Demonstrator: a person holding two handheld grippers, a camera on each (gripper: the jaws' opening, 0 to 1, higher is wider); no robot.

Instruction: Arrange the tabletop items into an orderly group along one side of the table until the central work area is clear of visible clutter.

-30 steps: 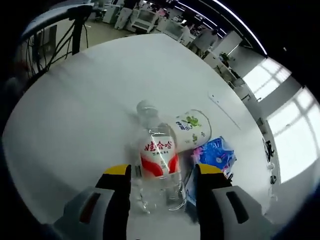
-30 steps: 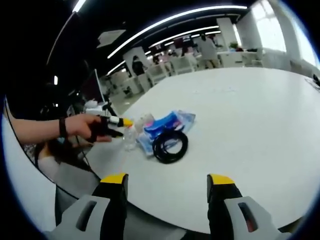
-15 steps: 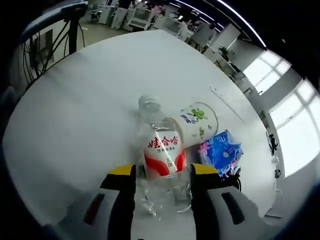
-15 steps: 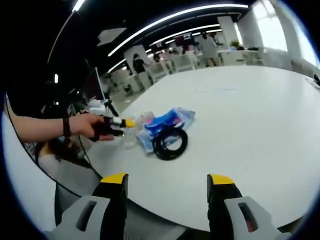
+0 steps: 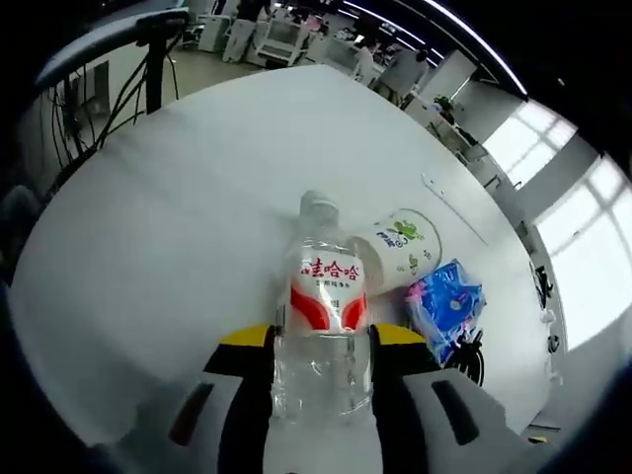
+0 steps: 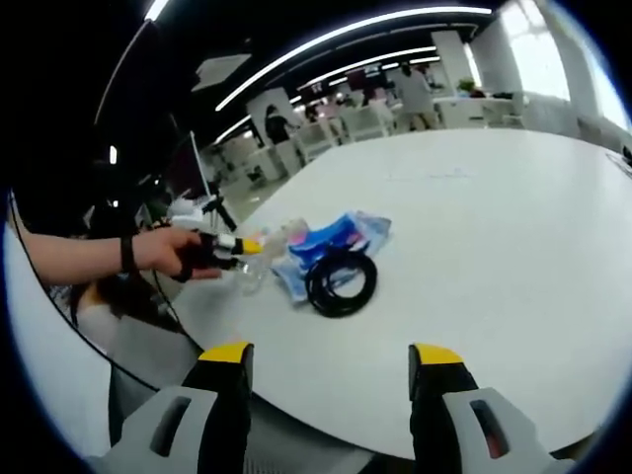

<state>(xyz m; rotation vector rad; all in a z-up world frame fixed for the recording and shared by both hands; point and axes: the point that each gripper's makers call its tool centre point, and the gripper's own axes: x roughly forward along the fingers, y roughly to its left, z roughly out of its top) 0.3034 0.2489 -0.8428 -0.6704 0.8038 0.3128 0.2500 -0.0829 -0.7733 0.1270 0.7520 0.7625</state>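
Left tool (image 5: 322,341) is clamped on a clear plastic water bottle (image 5: 323,326), yellow-tipped jaws pressed on either side of its lower body; red and white label faces the camera, cap end points away toward the far counter. Bottle sits on or just above the white counter (image 5: 178,217), cannot tell which. Just past the bottle on the right lies a paper cup (image 5: 399,247) on its side, green print on it, touching or almost touching the bottle's shoulder. Right of the cup is a blue plastic packet (image 5: 444,306), with a bit of black cable coil (image 5: 472,357) at its near edge. In the right gripper view, right tool (image 6: 331,360) hovers with jaws apart, nothing between them, above the near counter edge. Further out on the counter (image 6: 513,227) the black cable coil (image 6: 342,282) rests against and partly over the blue packet (image 6: 331,237). Just left of that, the person's hand (image 6: 168,252), with a dark wristband, holds the left tool (image 6: 242,247), its yellow tip at the clear bottle (image 6: 259,269), which is small and hard to make out here. All items cluster near one edge of the counter; the rest of the surface is bare white. Office desks, chairs and people are in the background, blurred.
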